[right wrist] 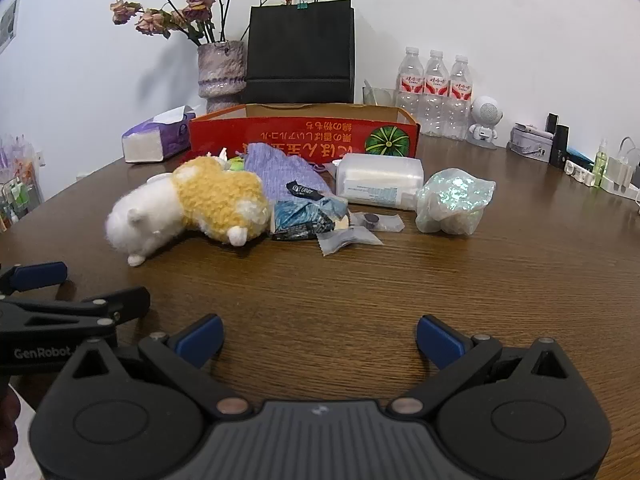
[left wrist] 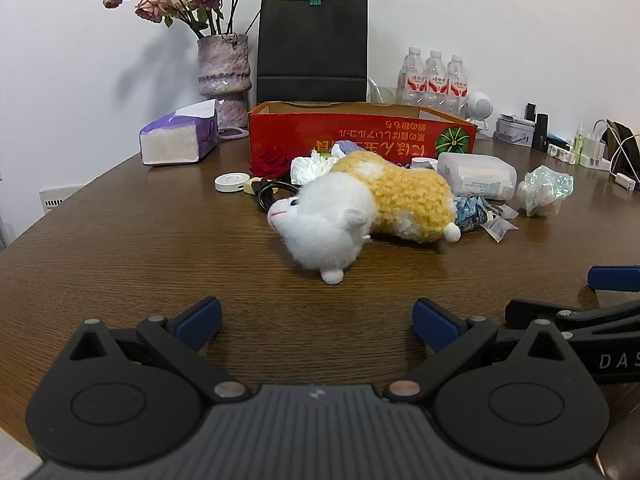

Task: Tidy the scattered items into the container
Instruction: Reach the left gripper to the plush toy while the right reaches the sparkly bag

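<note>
While both grippers, left gripper (left wrist: 316, 322) and right gripper (right wrist: 319, 336), gape empty, one plush toy (left wrist: 360, 204) fronts one red box (left wrist: 360, 132).

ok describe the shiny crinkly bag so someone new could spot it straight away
Start at the red cardboard box at the back of the wooden table. In front of its right end lies a clear plastic tub; the iridescent bag sits just right of it. It alone glitters green-white.

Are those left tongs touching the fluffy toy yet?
Apart. In the left wrist view the left tongs stand wide open with bare table between their blue tips and the plush toy. The right wrist view shows the same gap.
</note>
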{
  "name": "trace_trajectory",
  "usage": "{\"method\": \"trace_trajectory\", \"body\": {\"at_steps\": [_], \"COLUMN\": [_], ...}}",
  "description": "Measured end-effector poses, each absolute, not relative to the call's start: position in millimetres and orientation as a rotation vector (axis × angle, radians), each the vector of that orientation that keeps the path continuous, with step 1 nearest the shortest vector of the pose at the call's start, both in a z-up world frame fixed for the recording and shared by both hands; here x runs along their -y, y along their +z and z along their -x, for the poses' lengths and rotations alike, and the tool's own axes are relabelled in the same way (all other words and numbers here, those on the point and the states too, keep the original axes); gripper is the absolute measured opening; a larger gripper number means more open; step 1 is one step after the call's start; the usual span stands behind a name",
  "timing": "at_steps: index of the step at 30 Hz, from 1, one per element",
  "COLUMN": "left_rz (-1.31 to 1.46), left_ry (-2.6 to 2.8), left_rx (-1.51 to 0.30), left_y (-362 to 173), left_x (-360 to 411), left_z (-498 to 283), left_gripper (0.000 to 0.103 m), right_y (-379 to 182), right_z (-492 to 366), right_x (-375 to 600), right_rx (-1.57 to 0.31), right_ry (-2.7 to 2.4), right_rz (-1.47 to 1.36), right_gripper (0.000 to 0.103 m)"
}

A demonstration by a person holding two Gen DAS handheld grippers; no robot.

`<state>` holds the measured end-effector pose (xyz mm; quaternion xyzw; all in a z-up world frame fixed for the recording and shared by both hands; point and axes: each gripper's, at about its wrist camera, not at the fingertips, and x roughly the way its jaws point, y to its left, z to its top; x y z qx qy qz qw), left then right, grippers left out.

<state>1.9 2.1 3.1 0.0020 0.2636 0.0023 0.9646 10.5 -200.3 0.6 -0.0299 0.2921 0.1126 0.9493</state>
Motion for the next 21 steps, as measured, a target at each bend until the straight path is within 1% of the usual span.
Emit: {"method": "trace_trajectory", "body": {"at_steps": [8, 16, 21], "left_rz": [-0.009, -0.012, 0.013], "left_ry": [0.001, -0.021, -0.006], "left_rx": [-0.573, -0.659, -0.639], "left_y": [5, 15, 29], "left_x": [-1, -6, -16], "left_z": [-7, -21, -28], "left_gripper": [0.103, 0.103, 0.103], "right_y": [4, 13, 21], "right_z": [-15, -25, -36], "right_x": [199, 202, 213], "right_rx": [-0.635, -0.713, -0.704], "right_ry": [0.238, 0.266, 0.243], "right_rz": [0.067, 0.072, 0.061], "right_gripper": [0.103, 0.103, 0.103]}}
